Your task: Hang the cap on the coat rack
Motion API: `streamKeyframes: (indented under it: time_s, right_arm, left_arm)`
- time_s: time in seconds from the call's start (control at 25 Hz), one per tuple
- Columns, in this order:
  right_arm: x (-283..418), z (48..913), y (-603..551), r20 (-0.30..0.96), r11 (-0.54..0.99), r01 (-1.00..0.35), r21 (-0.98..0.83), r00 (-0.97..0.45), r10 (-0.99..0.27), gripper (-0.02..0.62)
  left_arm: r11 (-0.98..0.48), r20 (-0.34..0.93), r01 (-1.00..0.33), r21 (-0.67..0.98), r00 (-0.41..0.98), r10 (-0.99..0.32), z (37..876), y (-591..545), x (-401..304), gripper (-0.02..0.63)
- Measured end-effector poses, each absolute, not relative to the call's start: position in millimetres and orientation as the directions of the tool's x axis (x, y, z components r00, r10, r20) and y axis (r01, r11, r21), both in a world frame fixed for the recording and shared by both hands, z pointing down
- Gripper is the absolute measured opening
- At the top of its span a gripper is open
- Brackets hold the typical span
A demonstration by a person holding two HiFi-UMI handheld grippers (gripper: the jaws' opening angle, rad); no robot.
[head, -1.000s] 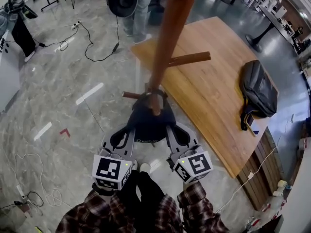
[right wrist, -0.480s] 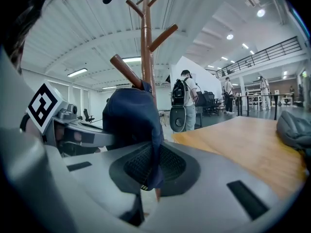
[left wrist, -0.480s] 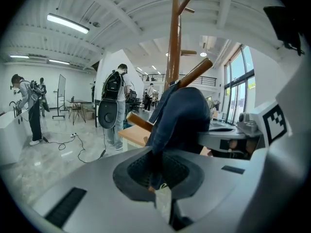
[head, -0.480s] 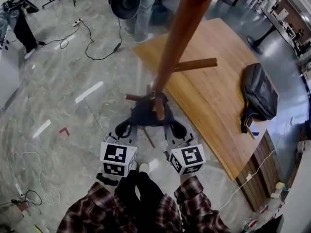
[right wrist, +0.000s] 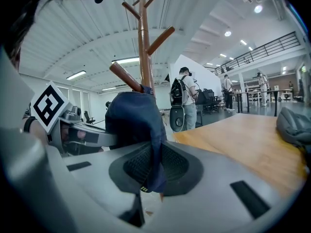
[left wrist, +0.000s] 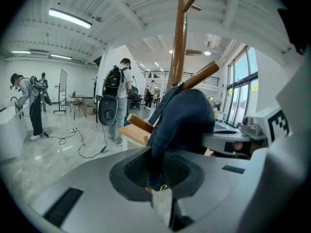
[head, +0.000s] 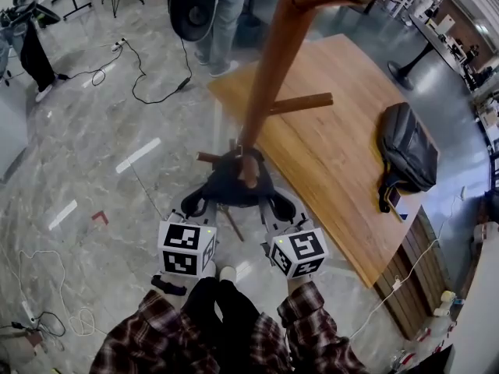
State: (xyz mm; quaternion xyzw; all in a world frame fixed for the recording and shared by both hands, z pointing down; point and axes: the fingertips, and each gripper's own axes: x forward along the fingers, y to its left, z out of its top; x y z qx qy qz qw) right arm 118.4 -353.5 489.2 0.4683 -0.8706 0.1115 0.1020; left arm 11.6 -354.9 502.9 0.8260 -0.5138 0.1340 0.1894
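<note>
No words, numbers or brand names are showing clearly enough to read anywhere. The only printed signs showing are black-and-white square markers, sitting on the faces of the left cube (head: 185,248) and the right cube (head: 299,252) near the person; these are block patterns, not letters. Anything printed on things far across the hall is coming out too small and blurred to tell.
</note>
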Motion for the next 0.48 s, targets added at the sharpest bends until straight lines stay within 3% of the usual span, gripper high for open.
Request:
streamKeyframes:
  time_s: [0.28, 0.48]
  right_arm:
    - [118, 468, -343, 0.251, 0.545, -0.830, -0.115, -0.555, -0.793, 0.082]
    - [125, 454, -330, 0.223, 0.526, -0.843, -0.115, -0.538, -0.813, 0.089]
  left_arm:
    - [-0.437, 0.396, -0.879, 0.188, 0.476, -0.786, 489, -341, 9, 0.111]
    - [-0.451, 0.385, -0.872, 0.189, 0.488, -0.783, 480, -328, 3, 0.135]
